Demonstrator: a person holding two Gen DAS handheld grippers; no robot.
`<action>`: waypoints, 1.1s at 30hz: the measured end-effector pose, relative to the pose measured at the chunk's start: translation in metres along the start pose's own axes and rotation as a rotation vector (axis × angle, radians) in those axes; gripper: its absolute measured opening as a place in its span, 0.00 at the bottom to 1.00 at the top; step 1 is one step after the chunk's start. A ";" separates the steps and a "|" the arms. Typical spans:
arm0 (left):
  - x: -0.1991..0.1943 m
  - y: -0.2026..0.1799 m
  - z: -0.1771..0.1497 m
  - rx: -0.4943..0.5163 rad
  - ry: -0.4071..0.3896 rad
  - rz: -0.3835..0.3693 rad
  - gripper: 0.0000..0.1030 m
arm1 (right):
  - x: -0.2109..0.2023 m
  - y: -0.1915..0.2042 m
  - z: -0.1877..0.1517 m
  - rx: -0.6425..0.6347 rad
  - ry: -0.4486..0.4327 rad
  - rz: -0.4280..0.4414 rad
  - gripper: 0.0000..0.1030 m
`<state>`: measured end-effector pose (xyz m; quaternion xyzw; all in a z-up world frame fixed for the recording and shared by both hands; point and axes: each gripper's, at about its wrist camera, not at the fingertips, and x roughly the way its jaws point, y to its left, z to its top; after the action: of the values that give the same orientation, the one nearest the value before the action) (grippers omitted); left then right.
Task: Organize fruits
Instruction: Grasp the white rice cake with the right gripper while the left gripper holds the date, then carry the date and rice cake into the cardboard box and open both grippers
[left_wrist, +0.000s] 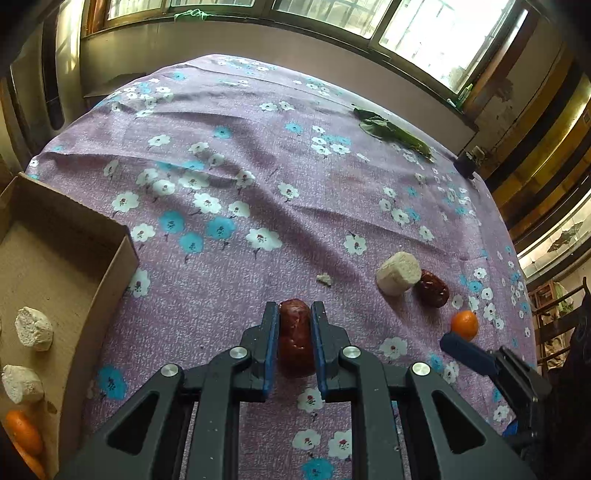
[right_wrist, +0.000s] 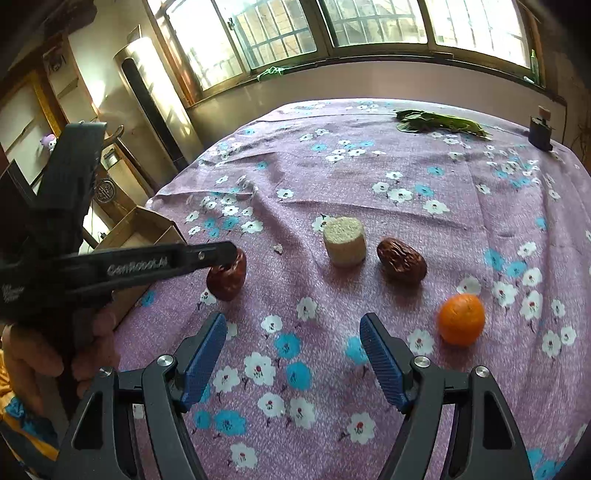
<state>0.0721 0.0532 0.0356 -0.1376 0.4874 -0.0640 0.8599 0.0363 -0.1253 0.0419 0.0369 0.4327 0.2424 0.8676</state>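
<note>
My left gripper (left_wrist: 294, 308) is shut on a dark red date (left_wrist: 294, 332), close to the flowered purple cloth; the date shows in the right wrist view (right_wrist: 227, 277) under the left gripper's finger. My right gripper (right_wrist: 293, 325) is open and empty above the cloth. Ahead of it stand a pale cylinder piece (right_wrist: 344, 242), a second red date (right_wrist: 401, 260) and a small orange (right_wrist: 461, 319). These also show in the left wrist view: cylinder (left_wrist: 398, 272), date (left_wrist: 433, 288), orange (left_wrist: 464, 324).
A cardboard box (left_wrist: 70, 236) at the left table edge holds two pale pieces (left_wrist: 34, 328) and orange fruit (left_wrist: 24, 432). Green leaves (right_wrist: 439, 123) and a small dark object (right_wrist: 540, 134) lie at the far right. A crumb (left_wrist: 325, 278) lies on the cloth.
</note>
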 end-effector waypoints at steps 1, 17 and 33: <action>0.002 0.000 -0.001 0.007 0.010 0.006 0.16 | 0.006 0.001 0.004 -0.008 0.008 -0.007 0.77; -0.004 -0.016 -0.024 0.162 -0.001 0.080 0.57 | 0.048 -0.019 0.035 0.018 0.002 -0.087 0.77; -0.028 -0.015 -0.040 0.201 -0.081 0.097 0.27 | 0.025 -0.014 0.026 0.008 -0.037 -0.069 0.37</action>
<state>0.0241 0.0391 0.0433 -0.0295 0.4496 -0.0655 0.8904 0.0744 -0.1221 0.0359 0.0298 0.4184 0.2098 0.8832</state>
